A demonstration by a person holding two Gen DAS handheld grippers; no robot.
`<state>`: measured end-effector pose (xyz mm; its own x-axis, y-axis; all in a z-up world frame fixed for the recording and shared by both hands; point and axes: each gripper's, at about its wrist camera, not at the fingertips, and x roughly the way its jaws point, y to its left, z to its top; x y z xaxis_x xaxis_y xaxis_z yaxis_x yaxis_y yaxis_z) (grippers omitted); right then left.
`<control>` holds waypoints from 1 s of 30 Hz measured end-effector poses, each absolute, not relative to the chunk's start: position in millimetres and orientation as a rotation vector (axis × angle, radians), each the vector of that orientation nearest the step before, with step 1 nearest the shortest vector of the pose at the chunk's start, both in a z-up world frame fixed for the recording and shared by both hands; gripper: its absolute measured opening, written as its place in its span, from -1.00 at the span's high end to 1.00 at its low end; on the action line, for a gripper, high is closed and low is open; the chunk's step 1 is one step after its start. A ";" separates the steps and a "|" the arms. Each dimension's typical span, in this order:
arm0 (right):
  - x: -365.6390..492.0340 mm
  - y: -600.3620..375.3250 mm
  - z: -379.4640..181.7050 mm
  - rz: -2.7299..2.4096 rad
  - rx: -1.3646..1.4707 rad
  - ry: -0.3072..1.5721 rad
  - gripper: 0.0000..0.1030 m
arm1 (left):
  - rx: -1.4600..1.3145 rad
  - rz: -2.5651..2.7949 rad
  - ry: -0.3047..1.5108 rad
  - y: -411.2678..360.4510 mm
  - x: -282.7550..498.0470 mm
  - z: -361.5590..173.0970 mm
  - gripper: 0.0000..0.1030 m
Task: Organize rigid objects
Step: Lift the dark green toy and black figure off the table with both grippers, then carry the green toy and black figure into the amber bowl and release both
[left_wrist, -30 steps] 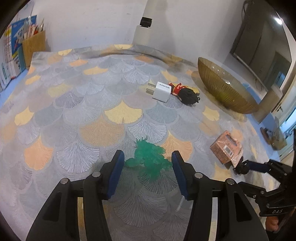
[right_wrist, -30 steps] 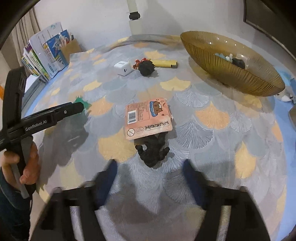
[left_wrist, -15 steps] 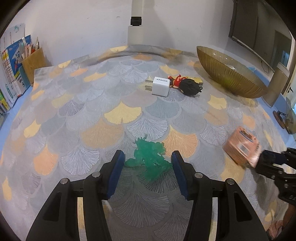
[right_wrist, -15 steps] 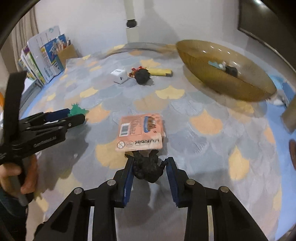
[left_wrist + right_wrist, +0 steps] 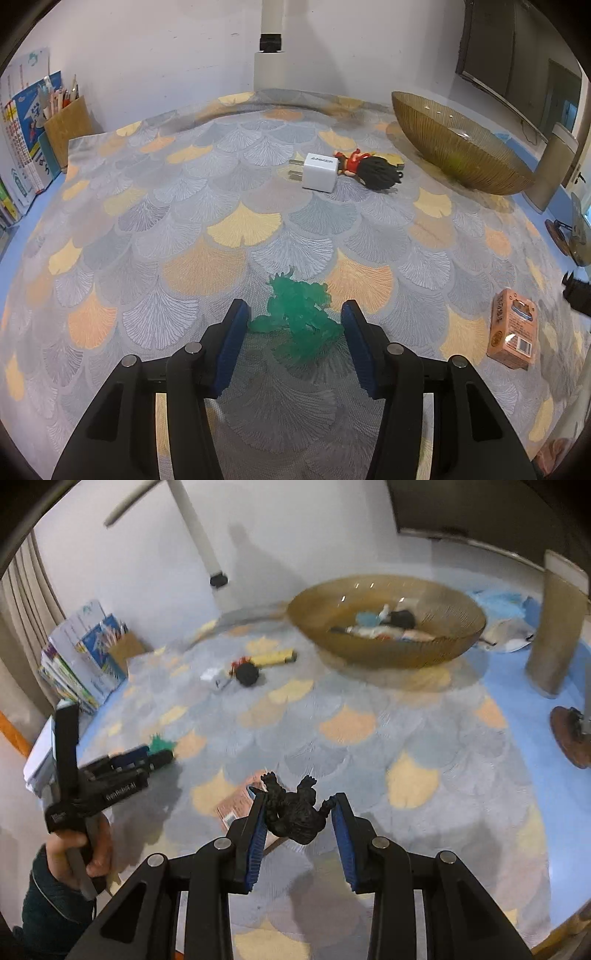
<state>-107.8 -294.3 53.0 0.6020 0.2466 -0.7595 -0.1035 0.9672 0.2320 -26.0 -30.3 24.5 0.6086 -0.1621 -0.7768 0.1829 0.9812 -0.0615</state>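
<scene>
1. Right gripper (image 5: 298,805) pinches a black monster figure (image 5: 295,814) between its blue pads, holding it clear above the patterned cloth on the counter (image 5: 424,738).
2. Left gripper (image 5: 293,314) stands partly spread around a green translucent figure (image 5: 299,314) that lies on the cloth; whether the pads press on it cannot be told.
3. An orange packet (image 5: 513,334) lies on the cloth to the right of the green figure, well apart from it; in the right wrist view it sits just beneath the raised black figure.
4. At the far middle, a white charger (image 5: 319,171) lies beside a doll with black hair (image 5: 373,170), and a yellow bar (image 5: 275,657) lies just behind the doll.
5. At the far right stands an amber bowl (image 5: 406,653) with several small things in it.
6. A person's hand (image 5: 86,853) grips the left gripper's handle.
</scene>
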 end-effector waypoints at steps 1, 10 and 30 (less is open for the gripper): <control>-110.2 -297.1 56.2 0.197 0.177 0.884 0.34 | 0.026 -0.215 0.888 -31.0 -27.5 25.7 0.04; -101.0 -316.9 57.0 0.152 0.181 0.867 0.34 | 0.013 -0.290 0.829 -40.2 -29.7 50.7 0.05; 14.4 -379.8 159.9 -0.007 0.209 0.617 0.31 | 0.088 -0.599 0.637 -202.2 76.7 153.4 0.01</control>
